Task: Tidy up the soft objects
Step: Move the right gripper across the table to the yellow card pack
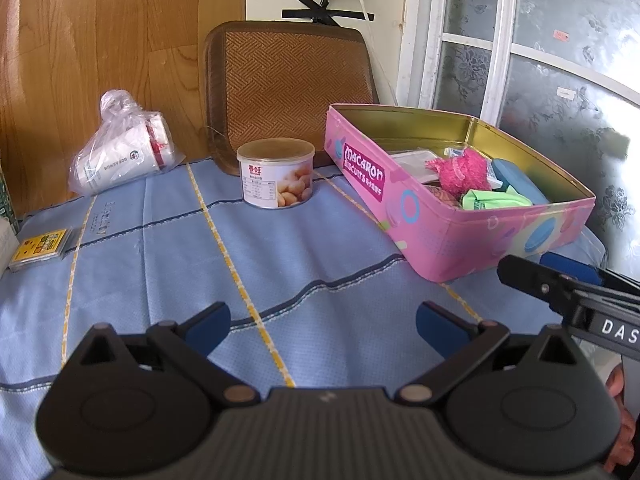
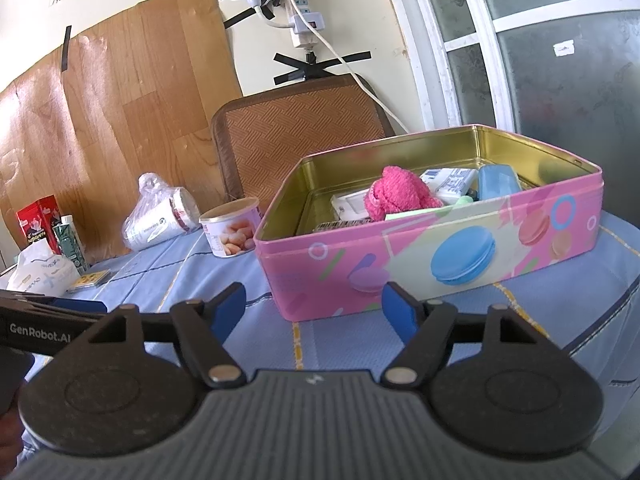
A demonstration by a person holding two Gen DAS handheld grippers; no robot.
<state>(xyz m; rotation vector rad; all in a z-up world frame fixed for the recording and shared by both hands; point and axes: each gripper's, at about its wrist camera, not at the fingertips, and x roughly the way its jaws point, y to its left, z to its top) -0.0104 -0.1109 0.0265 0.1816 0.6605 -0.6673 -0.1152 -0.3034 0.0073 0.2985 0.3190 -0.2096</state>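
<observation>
An open pink macaron tin (image 1: 440,248) (image 2: 440,256) stands on the blue tablecloth at the right. Inside it lie a fluffy pink soft item (image 1: 460,172) (image 2: 396,194), a green packet (image 1: 492,200), a blue case (image 1: 516,184) (image 2: 496,182) and a white tissue pack (image 2: 448,182). My left gripper (image 1: 322,326) hovers open over bare cloth, left of the tin, holding nothing. Just short of the tin's near wall, my right gripper (image 2: 314,310) is open and empty; the left wrist view shows it at the right edge (image 1: 536,268).
A round nut can (image 1: 276,172) (image 2: 232,232) and a plastic bag of paper cups (image 1: 120,156) (image 2: 160,216) sit behind, before a woven mat (image 1: 292,80). A yellow card pack (image 1: 40,248), cartons (image 2: 40,224) and a white packet (image 2: 40,272) lie far left.
</observation>
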